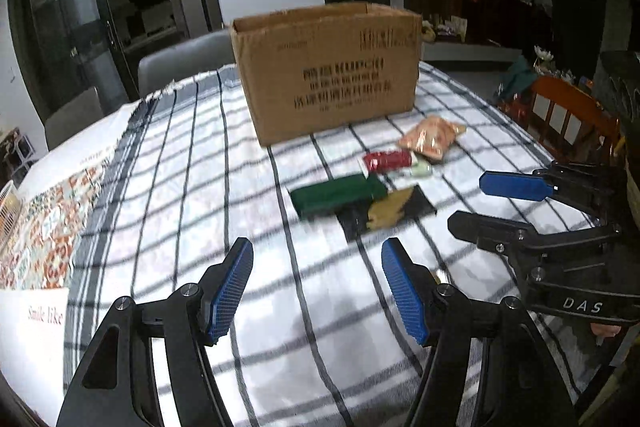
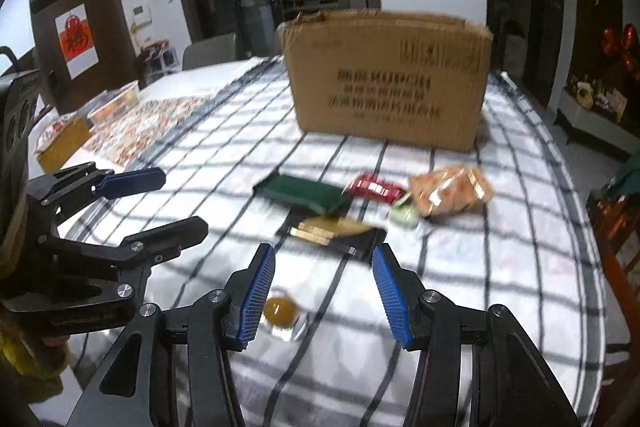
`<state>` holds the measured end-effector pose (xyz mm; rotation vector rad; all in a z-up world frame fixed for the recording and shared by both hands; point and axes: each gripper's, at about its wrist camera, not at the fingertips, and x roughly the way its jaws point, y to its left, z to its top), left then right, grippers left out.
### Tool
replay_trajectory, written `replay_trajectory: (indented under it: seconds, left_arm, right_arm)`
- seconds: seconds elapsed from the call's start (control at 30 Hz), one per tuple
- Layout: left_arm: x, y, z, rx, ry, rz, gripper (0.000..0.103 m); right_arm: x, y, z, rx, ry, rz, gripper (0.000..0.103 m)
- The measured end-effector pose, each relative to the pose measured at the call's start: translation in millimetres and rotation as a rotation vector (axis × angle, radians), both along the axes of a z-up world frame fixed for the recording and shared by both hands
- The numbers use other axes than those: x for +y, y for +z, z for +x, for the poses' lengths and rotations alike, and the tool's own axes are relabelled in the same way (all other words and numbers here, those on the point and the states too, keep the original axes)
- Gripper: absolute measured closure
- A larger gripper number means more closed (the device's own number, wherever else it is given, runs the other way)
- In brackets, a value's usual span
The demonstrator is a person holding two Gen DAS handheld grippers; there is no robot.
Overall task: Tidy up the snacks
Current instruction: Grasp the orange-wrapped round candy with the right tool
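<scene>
Lying in a loose cluster on the checked tablecloth [image 1: 200,187] before one open cardboard box [image 1: 328,75]: one green packet [image 1: 336,195], one black-and-gold packet [image 1: 390,211], one red packet [image 1: 386,161], one orange-patterned bag [image 1: 432,137], one small pale-green cup [image 2: 404,217]. Sitting apart, between the spread fingers of the right gripper [image 2: 324,293]: one small amber jelly cup [image 2: 282,311]. Hovering wide apart and gripping nothing: left gripper [image 1: 318,293]; box contents hiding behind its wall, impossible to tell.
</scene>
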<state>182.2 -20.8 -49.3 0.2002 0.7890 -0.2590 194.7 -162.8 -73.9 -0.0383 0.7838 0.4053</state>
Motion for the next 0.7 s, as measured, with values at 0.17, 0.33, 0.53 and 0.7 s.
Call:
replay_trajectory:
  seconds: [0.17, 0.33, 0.53, 0.7]
  left_arm:
    - [1, -15, -5, 0.04, 0.002, 0.009, 0.037]
    - [4, -24, -5, 0.075, 0.01, -0.004, 0.037]
    - [4, -31, -6, 0.097, 0.004, -0.017, 0.037]
    - [5, -31, -5, 0.102, 0.009, -0.021, 0.037]
  right_arm:
    - [9, -14, -1, 0.046, 0.049, -0.012, 0.052]
    - [14, -31, 3, 0.117, 0.084, -0.008, 0.061]
    - [21, -38, 2, 0.136, 0.126, -0.011, 0.062]
    - [24, -47, 6, 0.167, 0.138, -0.013, 0.066]
